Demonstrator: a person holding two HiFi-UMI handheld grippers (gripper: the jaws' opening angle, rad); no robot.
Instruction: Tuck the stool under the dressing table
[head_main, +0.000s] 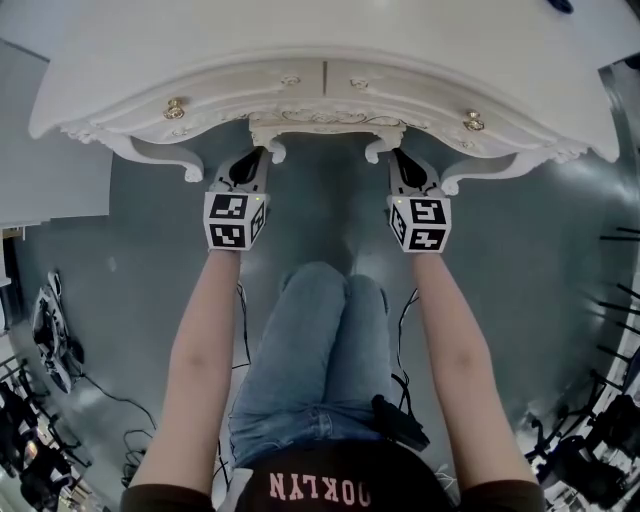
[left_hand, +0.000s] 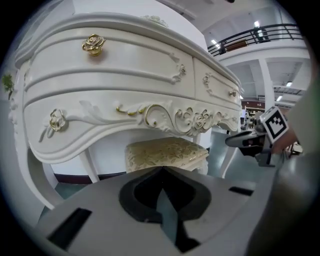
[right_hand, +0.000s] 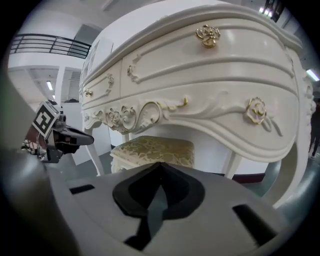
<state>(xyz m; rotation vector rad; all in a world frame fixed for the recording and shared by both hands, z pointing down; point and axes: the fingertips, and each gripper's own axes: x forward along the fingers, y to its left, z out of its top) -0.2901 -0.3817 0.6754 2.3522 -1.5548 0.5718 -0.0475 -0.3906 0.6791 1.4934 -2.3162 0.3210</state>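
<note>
Stool (left_hand: 165, 152) already sits under the dressing table (head_main: 300, 60); your left gripper (head_main: 247, 168) and right gripper (head_main: 408, 170) are both closed and hold nothing.

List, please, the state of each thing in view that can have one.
stool: upright, tucked under the dressing table, held by neither gripper.
drawers: both shut.
left gripper: shut, empty.
right gripper: shut, empty.
</note>
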